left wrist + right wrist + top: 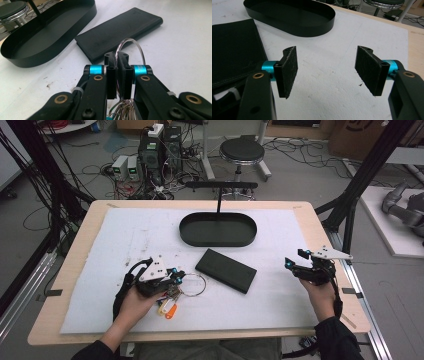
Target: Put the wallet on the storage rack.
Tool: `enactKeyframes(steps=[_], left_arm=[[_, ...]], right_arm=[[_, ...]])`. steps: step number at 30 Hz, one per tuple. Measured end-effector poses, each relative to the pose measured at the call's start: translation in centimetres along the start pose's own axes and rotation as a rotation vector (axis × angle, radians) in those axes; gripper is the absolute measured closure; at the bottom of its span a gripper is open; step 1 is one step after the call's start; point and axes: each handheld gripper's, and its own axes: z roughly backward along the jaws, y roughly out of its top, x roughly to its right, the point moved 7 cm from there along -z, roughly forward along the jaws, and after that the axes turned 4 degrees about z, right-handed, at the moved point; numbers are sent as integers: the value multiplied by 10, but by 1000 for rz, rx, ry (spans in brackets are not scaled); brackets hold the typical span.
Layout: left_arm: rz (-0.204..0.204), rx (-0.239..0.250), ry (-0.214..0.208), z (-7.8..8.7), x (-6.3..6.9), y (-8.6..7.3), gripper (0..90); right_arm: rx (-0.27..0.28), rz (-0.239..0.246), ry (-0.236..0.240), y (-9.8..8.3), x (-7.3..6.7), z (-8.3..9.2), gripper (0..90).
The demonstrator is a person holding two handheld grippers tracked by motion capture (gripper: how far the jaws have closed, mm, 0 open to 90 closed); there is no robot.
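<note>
My left gripper (179, 278) (116, 62) is shut on a large wire key ring (136, 45), which arches up past its pads. Keys and yellow and orange tags (168, 308) hang from that ring (192, 285) under the hand. A flat black wallet (225, 270) (117, 32) (233, 47) lies just beyond the ring, in the middle of the white mat. Behind the wallet stands a black oval tray (218, 229) (47, 32) (289, 15) with a T-shaped stand (220, 190). At the mat's right side my right gripper (294, 262) (325, 72) is open, with nothing between its pads.
A white mat (140, 235) covers most of the wooden table (320, 235). On the floor beyond the far edge are a round stool (242, 151), electronics boxes (160, 150) and loose cables. Black frame posts (360, 175) stand at both sides.
</note>
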Motion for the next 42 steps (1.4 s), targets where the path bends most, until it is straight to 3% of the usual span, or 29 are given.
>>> enactKeyframes(steps=[6,8,18,30,42], left_arm=[[5,0,-29,1,1,-2,859],[10,-16,-57,-1,3,-4,856],[23,-49,-105,-4,4,-10,845],[27,-57,-105,-6,5,-8,864],[39,13,-77,1,0,10,867]], right_arm=[[-7,2,3,0,-1,-1,353],[-8,3,7,0,-2,-2,352],[-8,8,9,0,-3,-3,352],[-9,9,10,0,-3,-3,352],[-4,9,5,1,-2,-3,352]])
